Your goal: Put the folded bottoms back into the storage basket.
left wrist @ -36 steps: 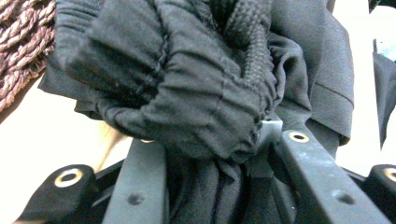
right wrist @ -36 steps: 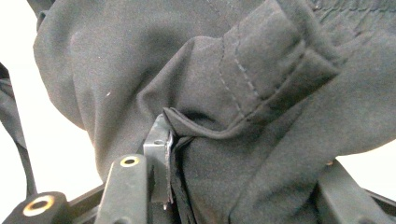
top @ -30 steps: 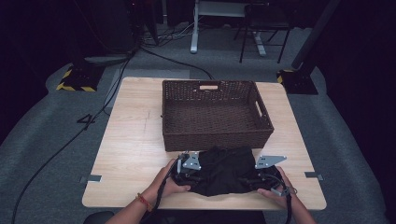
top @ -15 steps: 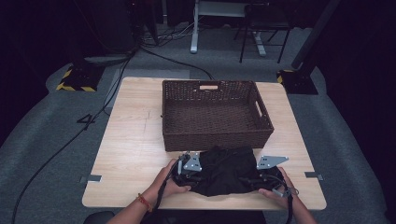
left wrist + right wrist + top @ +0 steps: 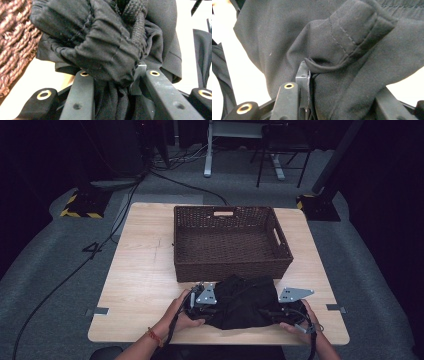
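Garment: black cloth bundle (image 5: 245, 301), bunched on the near edge of the table (image 5: 140, 285), just in front of the basket; I see it between my two grippers.
Garment detail: gathered waistband and a thick braided cord (image 5: 136, 22) show in the left gripper view; a stitched hem fold (image 5: 359, 32) shows in the right gripper view.
Left gripper: (image 5: 200, 301) at the bundle's left end, my left hand (image 5: 181, 316) around it. Jaws nearly together, have just been closing, with a thick wad of the waistband cloth (image 5: 110, 57) pinched between them.
Right gripper: (image 5: 280, 310) at the bundle's right end, my right hand (image 5: 300, 322) behind it. Jaws have just been closing and are now as tight as they go, clamped on a fold of the black fabric (image 5: 342, 82).
Basket: brown wicker basket (image 5: 232, 270), rectangular, mid-table, just beyond the bundle; whether the cloth touches its front wall I can't tell. Its weave shows at the left edge of the left gripper view (image 5: 12, 42).
Table: light wood, bare surface to the left of the basket.
Wrist: red band (image 5: 152, 336) on my left forearm.
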The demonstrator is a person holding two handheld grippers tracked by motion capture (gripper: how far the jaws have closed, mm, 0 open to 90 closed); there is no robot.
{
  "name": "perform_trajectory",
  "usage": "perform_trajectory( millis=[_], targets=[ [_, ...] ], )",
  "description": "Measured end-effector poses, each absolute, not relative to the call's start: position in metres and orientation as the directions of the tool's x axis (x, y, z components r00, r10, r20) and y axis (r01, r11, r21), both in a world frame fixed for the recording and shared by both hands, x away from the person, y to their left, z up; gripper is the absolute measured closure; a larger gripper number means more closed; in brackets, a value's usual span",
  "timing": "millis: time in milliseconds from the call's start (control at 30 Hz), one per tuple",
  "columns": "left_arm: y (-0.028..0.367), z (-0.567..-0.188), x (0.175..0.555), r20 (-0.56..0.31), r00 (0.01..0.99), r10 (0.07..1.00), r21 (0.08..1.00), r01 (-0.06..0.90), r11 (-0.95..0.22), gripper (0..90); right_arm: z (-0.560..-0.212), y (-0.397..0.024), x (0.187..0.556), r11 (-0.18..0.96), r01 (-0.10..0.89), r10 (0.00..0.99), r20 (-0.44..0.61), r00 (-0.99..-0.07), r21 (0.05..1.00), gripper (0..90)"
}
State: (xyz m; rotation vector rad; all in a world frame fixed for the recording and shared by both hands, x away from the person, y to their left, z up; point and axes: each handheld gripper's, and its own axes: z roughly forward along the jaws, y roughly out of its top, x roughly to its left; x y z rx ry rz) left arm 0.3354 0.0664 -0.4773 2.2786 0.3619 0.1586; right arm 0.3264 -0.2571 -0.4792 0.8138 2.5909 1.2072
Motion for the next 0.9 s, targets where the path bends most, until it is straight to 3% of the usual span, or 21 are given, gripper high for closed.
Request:
perform_trajectory(
  millis=[900],
  targets=[
    [0.065, -0.421, 0.333, 0.083, 0.955, 0.284, 0.796, 0.108, -0.596, 72.4, -0.425, -0.261, 0.318, 0.490, 0.334, 0.552, 0.010, -0.834, 0.805, 62.5]
  ],
)
